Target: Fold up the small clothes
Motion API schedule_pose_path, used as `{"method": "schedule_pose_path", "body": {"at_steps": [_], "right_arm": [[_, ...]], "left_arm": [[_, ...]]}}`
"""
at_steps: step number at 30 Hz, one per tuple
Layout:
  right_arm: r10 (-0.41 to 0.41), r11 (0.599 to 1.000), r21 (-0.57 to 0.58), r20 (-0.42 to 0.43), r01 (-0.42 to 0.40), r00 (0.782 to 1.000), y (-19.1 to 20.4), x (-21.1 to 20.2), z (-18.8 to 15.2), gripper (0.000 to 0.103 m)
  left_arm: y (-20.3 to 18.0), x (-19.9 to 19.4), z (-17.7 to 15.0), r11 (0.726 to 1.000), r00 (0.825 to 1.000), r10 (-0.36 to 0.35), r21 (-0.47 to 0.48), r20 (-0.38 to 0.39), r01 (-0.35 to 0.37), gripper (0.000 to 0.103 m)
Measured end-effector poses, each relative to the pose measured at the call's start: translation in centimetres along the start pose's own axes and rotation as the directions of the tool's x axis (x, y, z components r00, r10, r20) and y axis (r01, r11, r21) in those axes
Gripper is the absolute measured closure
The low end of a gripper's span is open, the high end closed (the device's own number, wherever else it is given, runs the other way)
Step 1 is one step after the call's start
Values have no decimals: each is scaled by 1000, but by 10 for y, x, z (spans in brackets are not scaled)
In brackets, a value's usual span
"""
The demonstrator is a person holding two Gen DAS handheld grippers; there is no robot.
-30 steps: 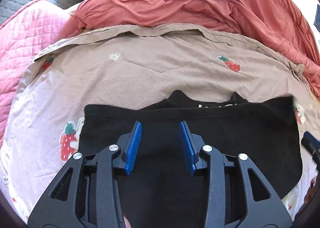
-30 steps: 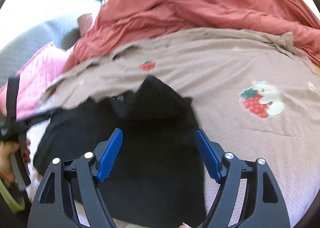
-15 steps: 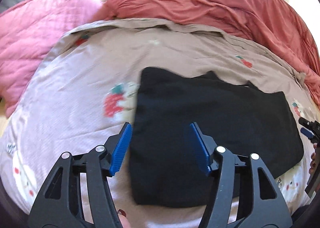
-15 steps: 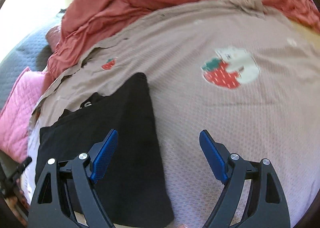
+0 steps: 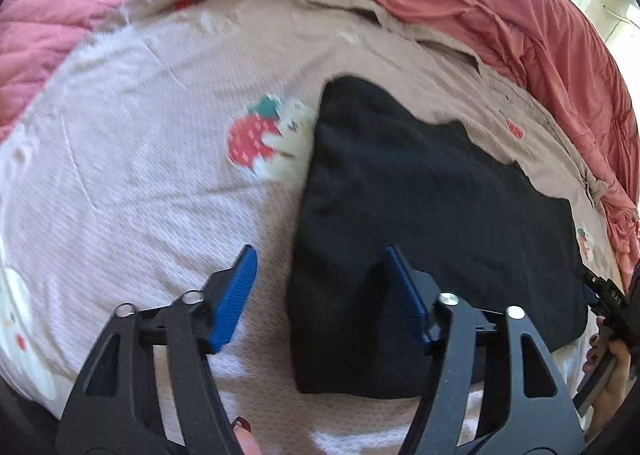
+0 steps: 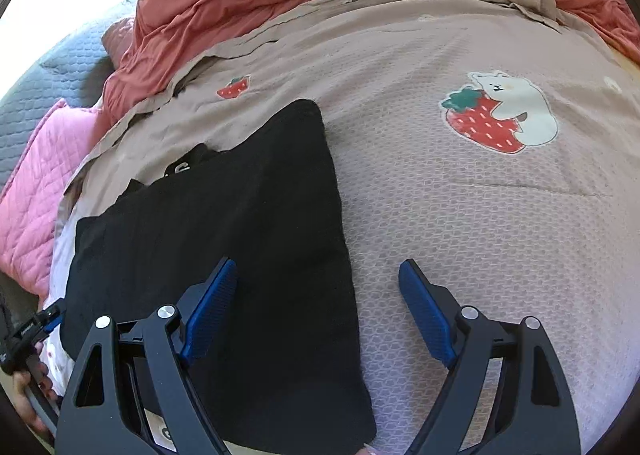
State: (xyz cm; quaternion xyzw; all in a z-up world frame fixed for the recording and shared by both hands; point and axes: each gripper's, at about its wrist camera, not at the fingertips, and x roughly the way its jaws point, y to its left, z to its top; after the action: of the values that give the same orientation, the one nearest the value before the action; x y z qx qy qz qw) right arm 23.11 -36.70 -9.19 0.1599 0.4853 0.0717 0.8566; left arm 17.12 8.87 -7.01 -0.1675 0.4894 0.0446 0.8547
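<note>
Both claws, left [image 5: 320, 295] and right [image 6: 316, 303], spread empty over the limp, light black garment [image 5: 420, 215]; pinch its side edges.

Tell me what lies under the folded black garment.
The black garment lies flat on the beige strawberry-print blanket. A lower black layer with white lettering peeks out; anything else beneath is covered.

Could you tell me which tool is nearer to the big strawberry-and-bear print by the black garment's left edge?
Left. The left tool straddles the garment's left edge, just below that print. The right tool straddles the opposite edge, the garment's whole width away.
</note>
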Motion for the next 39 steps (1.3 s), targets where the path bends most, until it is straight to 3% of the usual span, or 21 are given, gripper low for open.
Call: {"method": "schedule_pose_path", "body": {"at_steps": [2, 3, 5, 8, 10, 14, 17, 22, 25, 30, 33, 35, 39], "right_arm": [[11, 1000, 8, -15, -11, 1000, -2, 2, 0, 26], [14, 1000, 5, -21, -13, 1000, -2, 2, -1, 31], [52, 999, -4, -38, -53, 998, 1, 3, 0, 61], [74, 997, -3, -24, -74, 997, 4, -4, 2, 86], [29, 999, -29, -1, -29, 1000, 4, -10, 3, 90], [-1, 1000, 0, -41, 1, 999, -4, -1, 0, 88], [-28, 1000, 4, -35, 29, 999, -6, -2, 0, 75], [-36, 999, 6, -28, 36, 999, -6, -7, -1, 68], [-22, 1000, 8, -9, 22, 1000, -5, -12, 0, 57], [-23, 999, -26, 17, 24, 1000, 2, -19, 0, 55], [-9, 1000, -25, 16, 9, 1000, 4, -22, -1, 55], [-9, 999, -34, 30, 10, 999, 5, -26, -1, 47], [-11, 999, -49, 55, 14, 998, 9, -33, -1, 42]], "left_arm": [[-8, 0, -2, 999, 999, 37, 37, 3, -37, 93], [-12, -2, -3, 997, 999, 52, 56, 13, -52, 96], [-16, -8, -2, 994, 997, 74, 80, 32, -77, 97], [-13, -23, 2, 994, 995, 68, 84, 69, -73, 97], [-7, -25, 1, 995, 997, 60, 76, 57, -65, 97], [-4, -9, -9, 994, 997, 75, 84, 6, -75, 96], [0, -5, -11, 995, 997, 74, 63, -5, -74, 93], [3, -17, -10, 997, 998, 61, 44, 9, -61, 90], [2, -27, -11, 996, 997, 69, 48, 24, -70, 90], [-1, -42, -13, 997, 998, 63, 40, 21, -63, 89], [-6, -47, -14, 997, 998, 61, 43, 24, -62, 81], [-10, -51, -15, 997, 998, 63, 48, 28, -65, 74], [-17, -59, -16, 996, 997, 59, 65, 44, -62, 61]]}}
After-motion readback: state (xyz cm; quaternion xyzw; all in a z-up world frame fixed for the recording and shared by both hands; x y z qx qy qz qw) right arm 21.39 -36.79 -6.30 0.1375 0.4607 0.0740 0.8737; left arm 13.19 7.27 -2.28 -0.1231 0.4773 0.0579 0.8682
